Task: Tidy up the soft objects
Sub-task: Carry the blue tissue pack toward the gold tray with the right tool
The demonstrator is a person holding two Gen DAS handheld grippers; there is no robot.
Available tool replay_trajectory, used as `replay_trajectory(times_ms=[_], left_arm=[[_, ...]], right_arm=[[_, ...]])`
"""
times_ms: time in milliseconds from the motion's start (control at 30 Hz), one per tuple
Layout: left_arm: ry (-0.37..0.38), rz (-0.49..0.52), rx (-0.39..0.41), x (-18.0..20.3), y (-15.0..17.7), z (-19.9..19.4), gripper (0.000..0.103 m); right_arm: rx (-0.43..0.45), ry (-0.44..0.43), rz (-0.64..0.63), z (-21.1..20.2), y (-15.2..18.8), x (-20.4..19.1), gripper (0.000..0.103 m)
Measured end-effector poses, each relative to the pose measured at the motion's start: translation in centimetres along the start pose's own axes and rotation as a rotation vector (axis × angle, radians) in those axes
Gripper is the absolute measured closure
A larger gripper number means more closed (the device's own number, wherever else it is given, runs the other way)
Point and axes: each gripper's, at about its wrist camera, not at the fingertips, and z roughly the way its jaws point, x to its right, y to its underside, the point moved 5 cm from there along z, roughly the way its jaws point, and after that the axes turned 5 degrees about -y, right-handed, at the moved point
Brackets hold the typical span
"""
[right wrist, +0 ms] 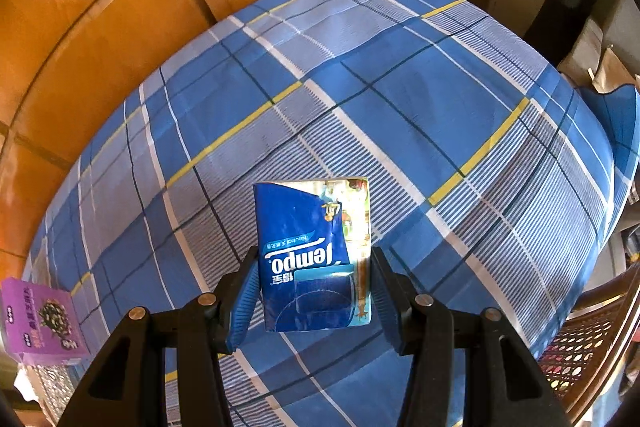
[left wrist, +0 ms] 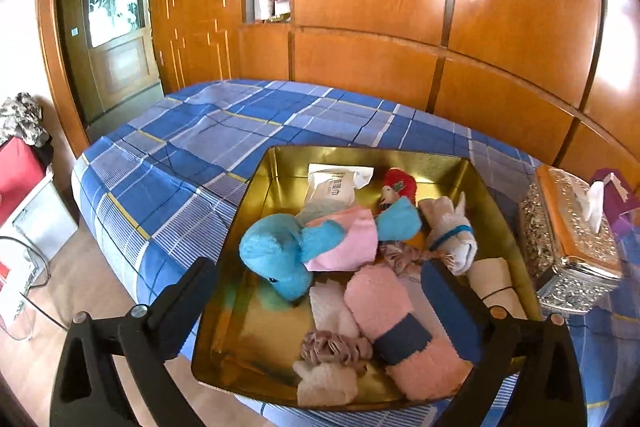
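A gold tin tray (left wrist: 280, 163) lies on the plaid bed and holds several soft things: a blue plush toy (left wrist: 276, 255), a pink cloth (left wrist: 352, 239), a pink rolled towel with a dark band (left wrist: 400, 327), a scrunchie (left wrist: 332, 345), a white wipes pack (left wrist: 332, 187) and a red-haired doll (left wrist: 396, 187). My left gripper (left wrist: 316, 307) is open, its jaws spread wide over the tray's near part, holding nothing. My right gripper (right wrist: 314, 291) is shut on a blue Tempo tissue pack (right wrist: 308, 239), held above the bedspread.
An ornate silver tissue box (left wrist: 568, 247) stands on the bed right of the tray. A purple box (right wrist: 40, 323) lies at the left edge of the right wrist view. Wooden panelling backs the bed (right wrist: 360, 87). A wicker chair (right wrist: 592, 339) stands at the right.
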Motion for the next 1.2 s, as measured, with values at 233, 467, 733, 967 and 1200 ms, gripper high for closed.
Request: replay_trajectory(times_ms=[233, 467, 733, 967, 1200], left_arm=[[0.0, 0.005, -0.012, 0.5, 0.7, -0.5, 0.0], [0.027, 0.031, -0.011, 1.6, 1.3, -0.8, 0.0], [0.051, 0.057, -0.013, 2.4, 1.5, -1.0, 0.0], [0.083, 0.073, -0.031, 3.1, 1.9, -0.8, 0.0], [0.121, 0.084, -0.036, 3.7, 2.1, -1.1, 0.0]], right_arm=[[-0.014, -0.006, -0.026, 0.3, 0.4, -0.8, 0.051], [-0.033, 0.018, -0.047, 0.6, 0.7, -1.2, 0.051], [-0.082, 0.056, -0.168, 1.4, 2.0, -3.7, 0.051], [-0.027, 0.076, -0.367, 0.7, 1.4, -9.8, 0.051], [0.04, 0.031, -0.57, -1.7, 0.4, -20.9, 0.051]])
